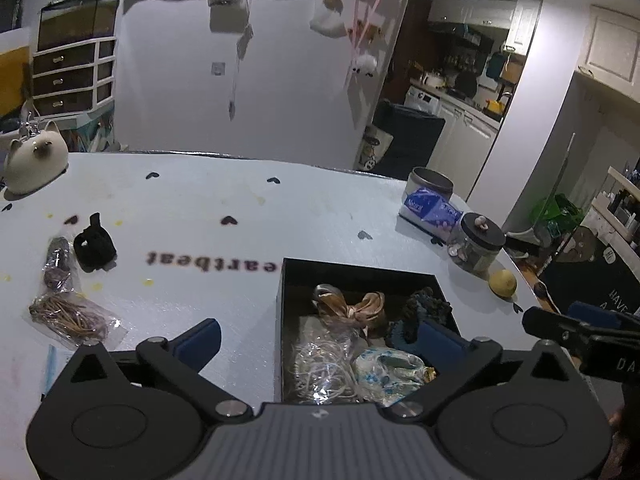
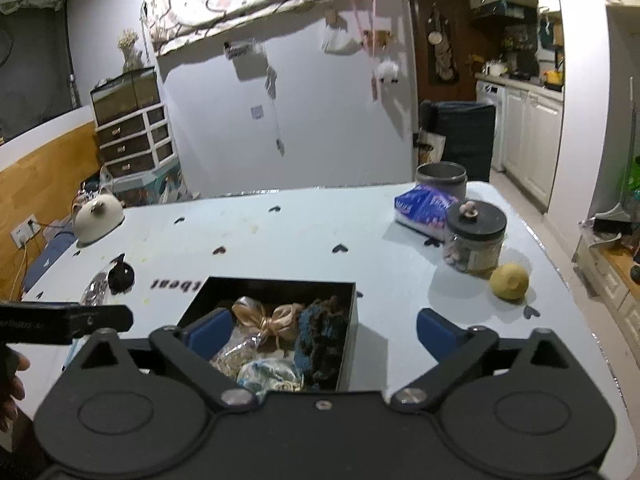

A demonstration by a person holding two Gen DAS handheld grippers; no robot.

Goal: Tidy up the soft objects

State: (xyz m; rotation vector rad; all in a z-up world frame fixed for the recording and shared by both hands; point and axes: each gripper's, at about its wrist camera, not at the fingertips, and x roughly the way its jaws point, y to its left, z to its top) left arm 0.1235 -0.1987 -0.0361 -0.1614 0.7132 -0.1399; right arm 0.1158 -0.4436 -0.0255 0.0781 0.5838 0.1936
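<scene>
Left wrist view: we hold both grippers, left (image 1: 318,334) and right (image 2: 324,330), jaws open and empty, over the black square box (image 1: 280,320) of soft accessories. Next, probably, the black scrunchie (image 1: 95,246) near the bench's left edge.

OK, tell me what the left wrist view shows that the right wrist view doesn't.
Left wrist only: the bag of tan bands lying left of the open left gripper. Right wrist only: the wall socket and the open right gripper whole. Both: the black box holding the satin bow, the black scrunchie, the jar.
</scene>
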